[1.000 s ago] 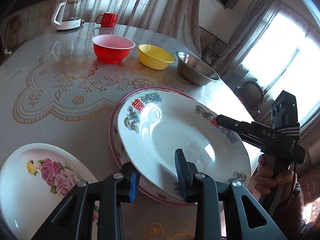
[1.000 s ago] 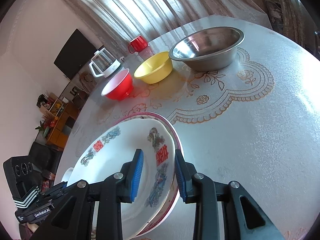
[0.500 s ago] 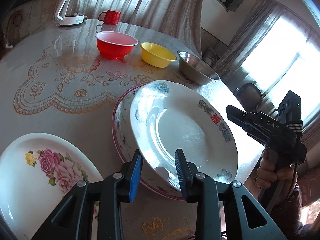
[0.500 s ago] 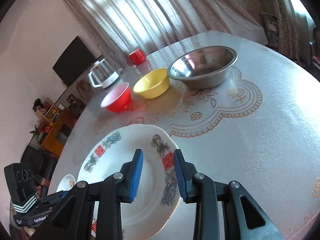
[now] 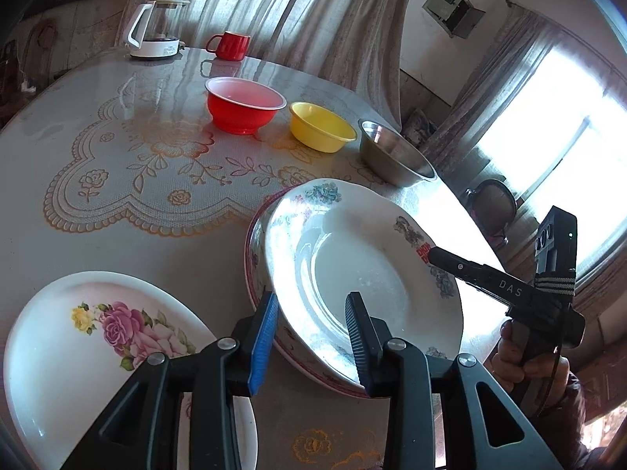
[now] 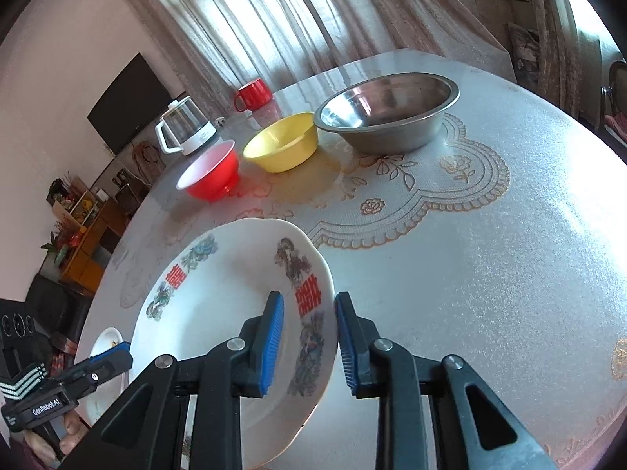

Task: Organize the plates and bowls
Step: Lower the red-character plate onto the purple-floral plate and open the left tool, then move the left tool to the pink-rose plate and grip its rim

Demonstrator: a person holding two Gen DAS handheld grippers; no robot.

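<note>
A white decorated plate (image 5: 364, 274) with red characters on its rim is lifted and tilted above a pink-rimmed plate (image 5: 254, 250) that lies on the table (image 5: 129, 235). The left gripper (image 5: 311, 337) has the near rim of the raised plate between its jaws; they have just widened a little, and whether the pads press the rim I cannot tell. The right gripper (image 6: 307, 337) straddles the opposite rim by the red character; its jaws have just been drawing in, yet the outer pad stands clear of the edge. A person's hand (image 5: 521, 364) holds the right gripper's handle.

A rose-patterned plate (image 5: 98, 344) lies on the table just left of the pair, apart from them. Farther back a red bowl (image 5: 245, 105), a yellow bowl (image 5: 321, 127) and a steel bowl (image 5: 394, 154) stand in a row, each separate. A kettle (image 5: 156, 27) and a red mug (image 5: 231, 45) stand at the far edge.
</note>
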